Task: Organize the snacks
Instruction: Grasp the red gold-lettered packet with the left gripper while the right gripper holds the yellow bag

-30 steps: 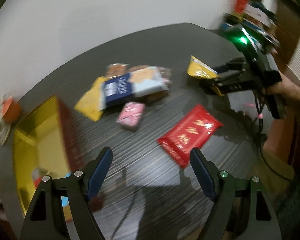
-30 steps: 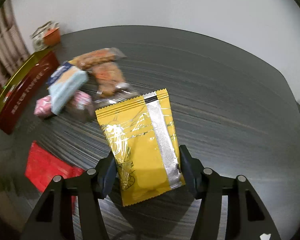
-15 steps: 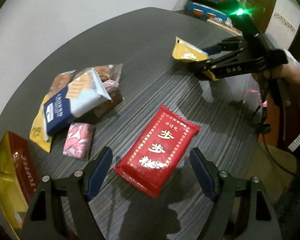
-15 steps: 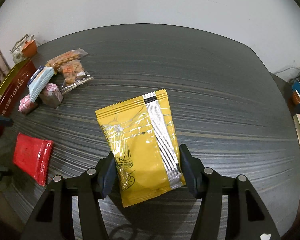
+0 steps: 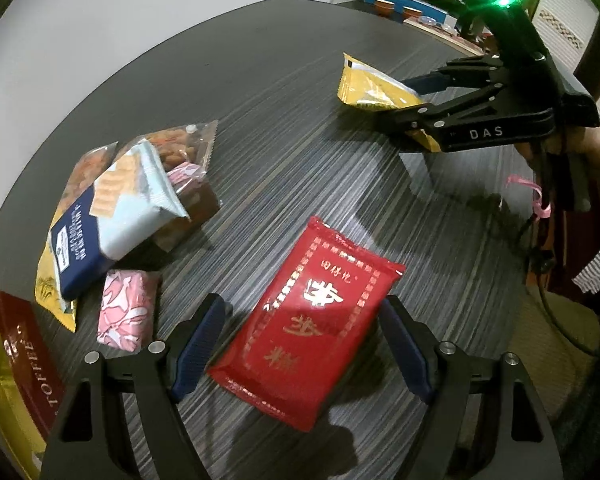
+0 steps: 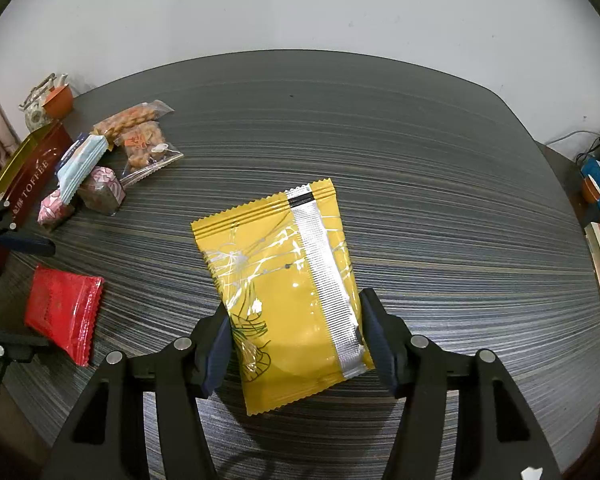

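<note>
The right gripper has its fingers against both edges of the yellow packet, clamping it above the dark table, its jaws having just been easing apart. The left gripper hangs open, fingers straddling the red packet lying flat without touching it. A heap of snacks sits beside the toffee tin.

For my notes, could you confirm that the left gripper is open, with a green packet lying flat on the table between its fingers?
Not quite: the packet is red, not green. The left wrist view shows the left gripper open, with the red packet lying flat on the table between its fingers.
</note>
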### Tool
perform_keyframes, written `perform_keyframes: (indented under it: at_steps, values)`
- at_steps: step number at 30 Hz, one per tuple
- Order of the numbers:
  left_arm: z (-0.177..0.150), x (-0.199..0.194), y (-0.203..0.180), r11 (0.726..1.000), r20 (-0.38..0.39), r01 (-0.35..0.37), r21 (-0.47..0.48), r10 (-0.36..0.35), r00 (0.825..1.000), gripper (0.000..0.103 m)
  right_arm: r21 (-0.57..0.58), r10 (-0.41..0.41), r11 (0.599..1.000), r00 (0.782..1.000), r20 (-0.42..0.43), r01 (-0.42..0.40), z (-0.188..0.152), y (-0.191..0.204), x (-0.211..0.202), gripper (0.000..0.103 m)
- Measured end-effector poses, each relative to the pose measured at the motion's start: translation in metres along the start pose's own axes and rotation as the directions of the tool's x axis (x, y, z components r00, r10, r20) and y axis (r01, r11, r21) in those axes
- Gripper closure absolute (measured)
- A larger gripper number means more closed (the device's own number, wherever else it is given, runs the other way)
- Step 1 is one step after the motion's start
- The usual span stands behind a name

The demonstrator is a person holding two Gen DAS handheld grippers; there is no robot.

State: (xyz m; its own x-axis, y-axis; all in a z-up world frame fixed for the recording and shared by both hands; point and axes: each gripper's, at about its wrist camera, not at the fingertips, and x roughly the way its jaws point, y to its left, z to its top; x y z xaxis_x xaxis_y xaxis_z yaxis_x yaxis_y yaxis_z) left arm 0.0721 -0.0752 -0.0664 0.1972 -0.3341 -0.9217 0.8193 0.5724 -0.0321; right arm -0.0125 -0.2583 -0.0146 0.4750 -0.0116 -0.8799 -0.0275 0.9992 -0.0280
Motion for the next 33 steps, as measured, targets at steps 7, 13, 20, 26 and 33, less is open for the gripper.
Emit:
perform_keyframes:
  at_steps: [7, 13, 20, 26, 33]
  values:
    - [0.014, 0.013, -0.008, 1.000, -0.012, 0.000, -0.007, 0.000, 1.000, 0.023, 0.000, 0.000, 1.000, 1.000, 0.002, 0.000, 0.000, 0.000, -0.001, 0.045]
    - [0.014, 0.018, -0.003, 0.999, -0.008, -0.010, -0.037, 0.010, 1.000, 0.023, 0.000, 0.000, 1.000, 1.000, 0.005, 0.000, -0.001, 0.000, -0.001, 0.045]
    - [0.014, 0.018, 0.008, 0.992, 0.020, -0.058, -0.113, 0.061, 0.998, 0.035, 0.000, 0.000, 1.000, 1.000, 0.007, 0.000, -0.001, 0.000, -0.001, 0.045]
    - [0.005, 0.013, 0.028, 0.969, 0.028, -0.086, -0.232, 0.095, 0.995, 0.051, 0.000, 0.000, 1.000, 1.000, 0.011, 0.000, 0.001, 0.000, -0.002, 0.043]
    - [-0.009, 0.006, 0.028, 0.951, 0.032, -0.110, -0.289, 0.125, 0.992, 0.056, 0.002, 0.001, 1.000, 1.000, 0.013, -0.001, 0.001, 0.000, -0.001, 0.043]
